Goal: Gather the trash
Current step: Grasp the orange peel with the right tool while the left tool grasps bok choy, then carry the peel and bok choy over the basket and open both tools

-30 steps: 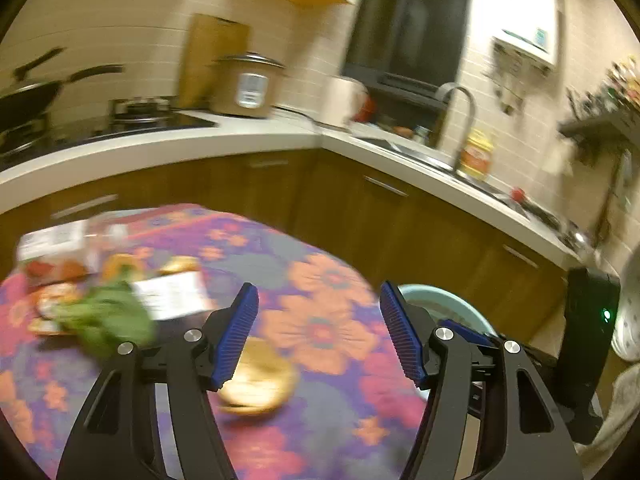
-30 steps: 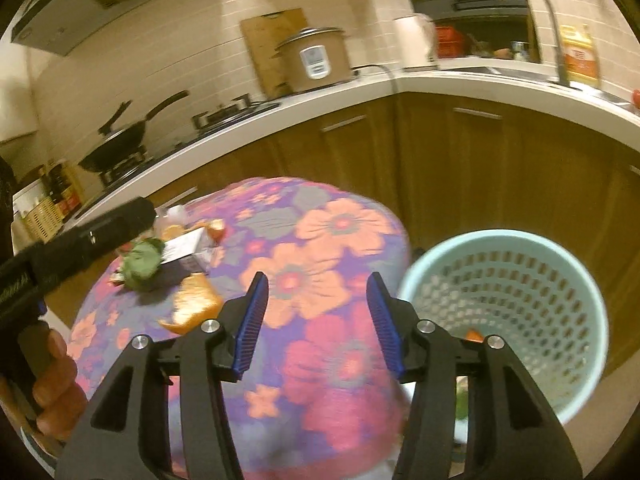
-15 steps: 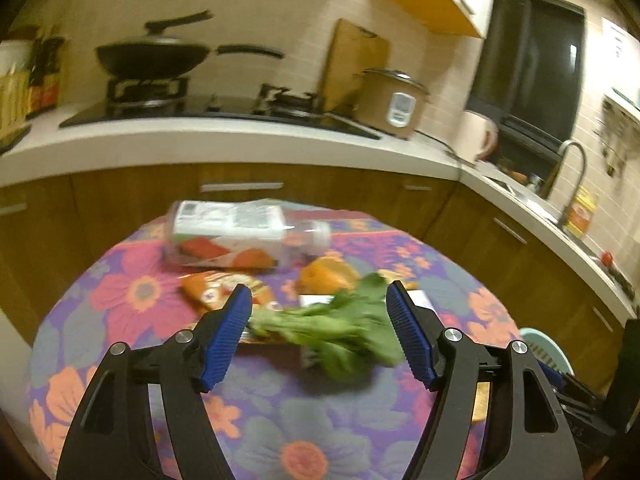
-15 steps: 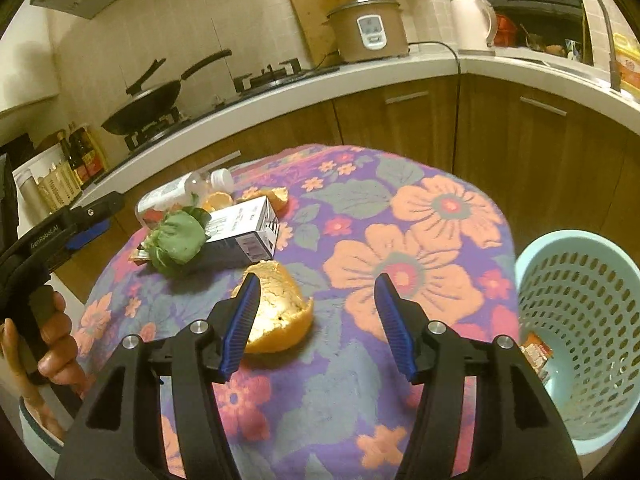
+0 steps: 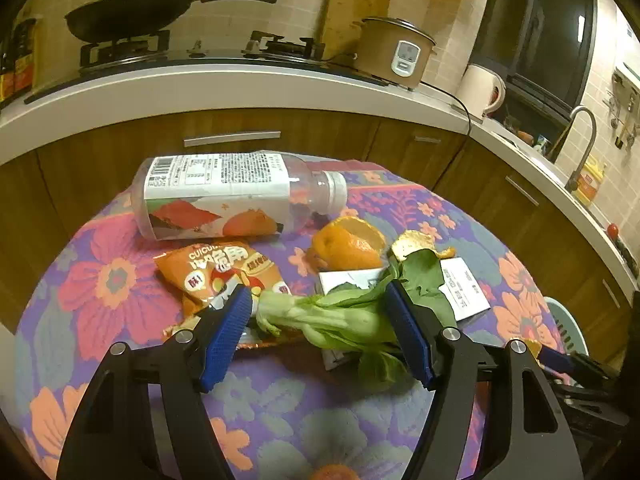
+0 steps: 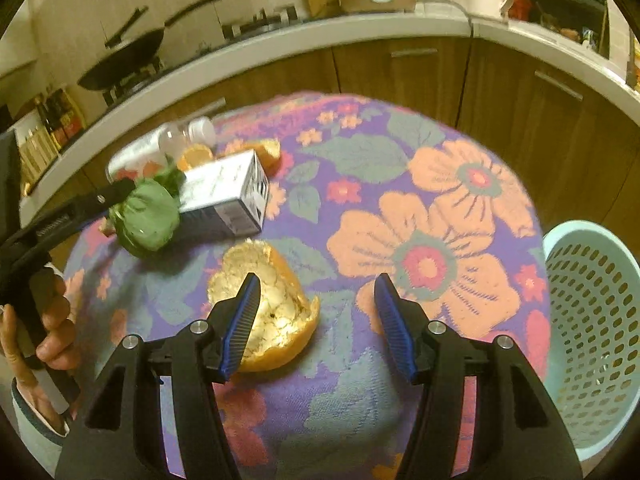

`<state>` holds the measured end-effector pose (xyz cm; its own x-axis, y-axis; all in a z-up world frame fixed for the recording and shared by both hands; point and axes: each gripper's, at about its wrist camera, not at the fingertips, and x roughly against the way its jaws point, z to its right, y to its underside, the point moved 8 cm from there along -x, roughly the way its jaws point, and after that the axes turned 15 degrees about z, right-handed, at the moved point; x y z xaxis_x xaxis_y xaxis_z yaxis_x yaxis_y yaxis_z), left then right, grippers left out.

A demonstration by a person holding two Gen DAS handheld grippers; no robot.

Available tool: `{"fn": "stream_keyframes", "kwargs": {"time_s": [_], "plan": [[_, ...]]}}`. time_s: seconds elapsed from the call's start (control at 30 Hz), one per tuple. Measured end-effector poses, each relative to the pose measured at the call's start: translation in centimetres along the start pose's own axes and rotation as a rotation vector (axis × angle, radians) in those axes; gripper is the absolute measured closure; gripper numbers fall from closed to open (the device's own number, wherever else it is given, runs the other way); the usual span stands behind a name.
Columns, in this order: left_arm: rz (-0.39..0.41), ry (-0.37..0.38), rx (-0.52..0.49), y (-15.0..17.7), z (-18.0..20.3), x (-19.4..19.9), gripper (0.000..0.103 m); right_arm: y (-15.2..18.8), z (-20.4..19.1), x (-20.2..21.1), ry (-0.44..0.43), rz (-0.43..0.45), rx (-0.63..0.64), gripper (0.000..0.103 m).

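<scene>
Straddling leafy greens (image 5: pixel 340 316), left claw (image 5: pixel 320 332) wide

My left gripper (image 5: pixel 320 336) and right gripper (image 6: pixel 316 320): black skeletal frames, silver screws at the pivots, ribbed blue pads (image 6: pixel 242 322). Left hand (image 6: pixel 44 328) shows bare skin, grey cuff at the wrist.

We look forward along each gripper's fingers (image 5: pixel 228 332), close above the bench (image 6: pixel 440 208); both views share its greens (image 5: pixel 340 316).
</scene>
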<state>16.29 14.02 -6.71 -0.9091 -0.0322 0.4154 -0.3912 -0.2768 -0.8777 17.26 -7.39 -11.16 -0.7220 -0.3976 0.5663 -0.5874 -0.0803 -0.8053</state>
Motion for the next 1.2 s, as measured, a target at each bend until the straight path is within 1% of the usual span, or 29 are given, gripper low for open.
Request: {"fn": "stream_keyframes", "kwargs": {"time_s": [0.17,0.2,0.23,0.27,0.33,0.37,0.43,0.47,0.5,0.6,0.63,0.67,0.8,0.83,1.0,1.07,1.13,1.2], "plan": [[-0.019,0.049,0.015,0.9,0.5,0.5,0.038,0.3,-0.7,-0.2,0.013,-0.015,0.049,0.048],[-0.020,0.058,0.020,1.0,0.5,0.7,0.038,0.4,-1.0,-0.2,0.009,-0.016,0.062,0.054],[-0.018,0.061,0.025,1.1,0.5,0.7,0.038,0.5,-1.2,-0.3,0.006,-0.020,0.070,0.069],[-0.018,0.066,0.032,1.2,0.5,0.9,0.038,0.5,-1.4,-0.2,0.008,-0.018,0.083,0.070],[-0.011,0.067,0.034,1.2,0.5,1.1,0.041,0.7,-1.8,-0.2,-0.007,-0.017,0.098,0.083],[-0.005,0.067,0.031,1.2,0.6,1.2,0.044,0.7,-1.9,-0.1,-0.004,-0.014,0.103,0.084],[0.007,0.064,0.024,1.1,0.7,1.4,0.048,0.5,-1.8,0.1,0.002,-0.002,0.105,0.093],[0.018,0.061,0.020,1.1,0.7,1.5,0.051,0.5,-1.7,0.2,-0.005,0.006,0.100,0.095],[0.030,0.057,0.017,1.0,0.8,1.7,0.052,0.4,-1.8,0.3,-0.015,0.012,0.097,0.097],[0.059,0.054,0.008,0.6,0.9,2.2,0.060,0.3,-2.0,0.8,-0.018,0.037,0.107,0.098],[0.069,0.050,0.008,0.4,0.9,2.4,0.069,0.1,-2.1,0.9,-0.019,0.049,0.113,0.099],[0.084,0.058,0.018,0.1,0.9,2.8,0.074,0.0,-2.2,1.2,-0.020,0.063,0.117,0.099],[0.103,0.087,0.037,-0.4,1.0,3.6,0.077,-0.4,-2.0,1.7,-0.027,0.094,0.104,0.099],[0.101,0.102,0.036,-0.3,1.2,3.6,0.097,-0.5,-2.0,1.8,-0.032,0.100,0.096,0.099],[0.121,0.123,0.048,-0.7,1.9,4.3,0.100,-0.7,-1.4,2.6,-0.044,0.123,0.060,0.099],[0.127,0.142,0.053,-0.8,2.1,4.5,0.103,-0.8,-1.1,2.8,-0.044,0.128,0.051,0.099],[0.140,0.160,0.058,-1.0,2.4,4.9,0.103,-0.8,-0.9,3.1,-0.043,0.133,0.043,0.099],[0.146,0.160,0.051,-1.2,2.6,5.3,0.103,-0.9,-0.7,3.4,-0.045,0.138,0.037,0.099]]}}
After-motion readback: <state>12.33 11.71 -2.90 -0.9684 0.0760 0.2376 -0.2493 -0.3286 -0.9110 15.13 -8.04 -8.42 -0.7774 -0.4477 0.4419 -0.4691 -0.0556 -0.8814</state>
